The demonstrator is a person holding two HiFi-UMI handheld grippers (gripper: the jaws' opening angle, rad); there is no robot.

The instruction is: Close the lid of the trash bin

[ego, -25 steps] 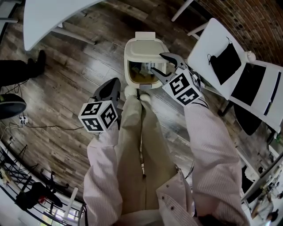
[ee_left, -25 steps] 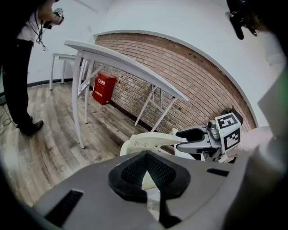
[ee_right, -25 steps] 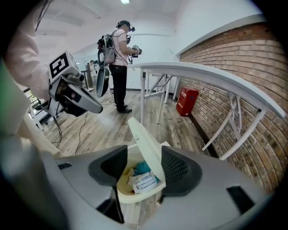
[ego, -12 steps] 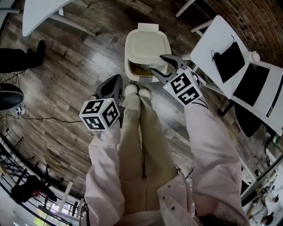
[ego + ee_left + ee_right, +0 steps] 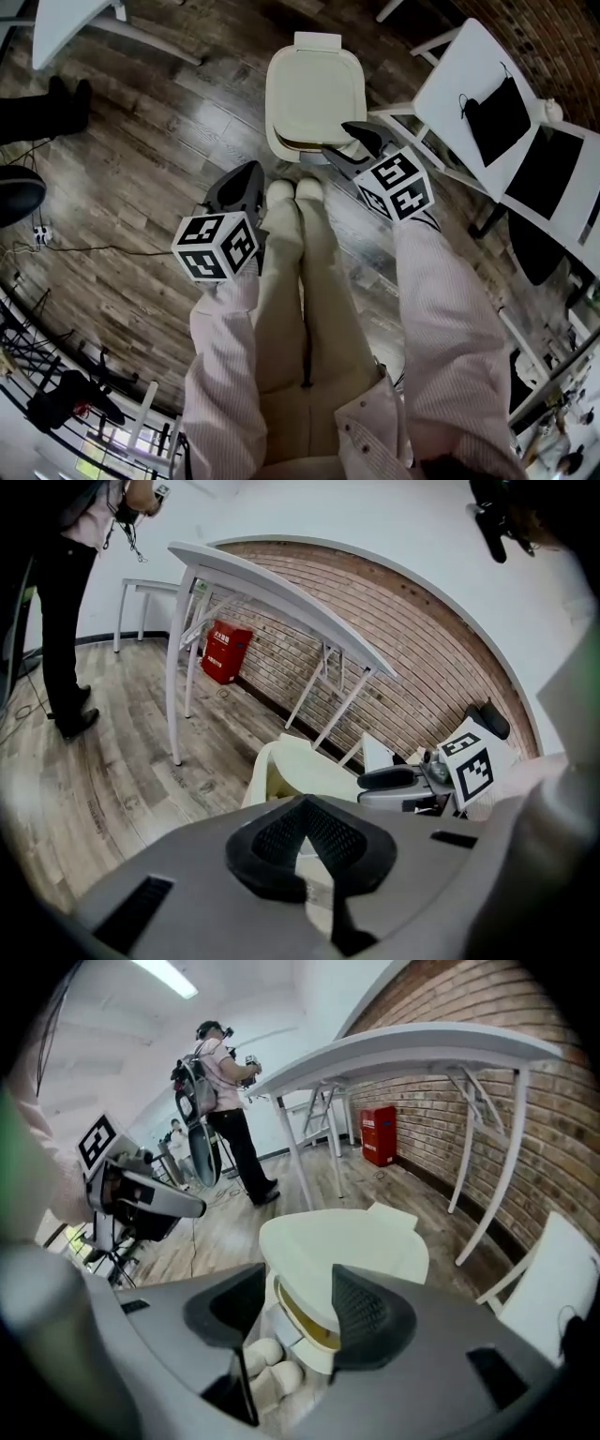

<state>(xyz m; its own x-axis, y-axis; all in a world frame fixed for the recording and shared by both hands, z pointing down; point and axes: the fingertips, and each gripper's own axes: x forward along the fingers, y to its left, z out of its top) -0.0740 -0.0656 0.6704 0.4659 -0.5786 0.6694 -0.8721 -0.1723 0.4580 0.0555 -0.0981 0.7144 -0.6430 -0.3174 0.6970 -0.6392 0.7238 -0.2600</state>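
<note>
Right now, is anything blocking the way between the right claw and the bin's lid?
Nothing visible. The right gripper, jaws apart and empty, hangs at the front right edge of the lid, with only air between them. The lid sits slightly ajar, and nothing pokes out of that gap.

Counts: one bin, two grippers, two shoe toes.
We count one cream plastic trash bin (image 5: pixel 298 150) with one hinged lid (image 5: pixel 314 84); two grey handheld grippers, left gripper (image 5: pixel 249 171) and right gripper (image 5: pixel 338 139); two white shoe toes (image 5: pixel 279 191); one red box (image 5: pixel 227 652); one standing bystander in dark trousers (image 5: pixel 225 1101). We can't confirm a possible second figure behind that bystander, too small.
</note>
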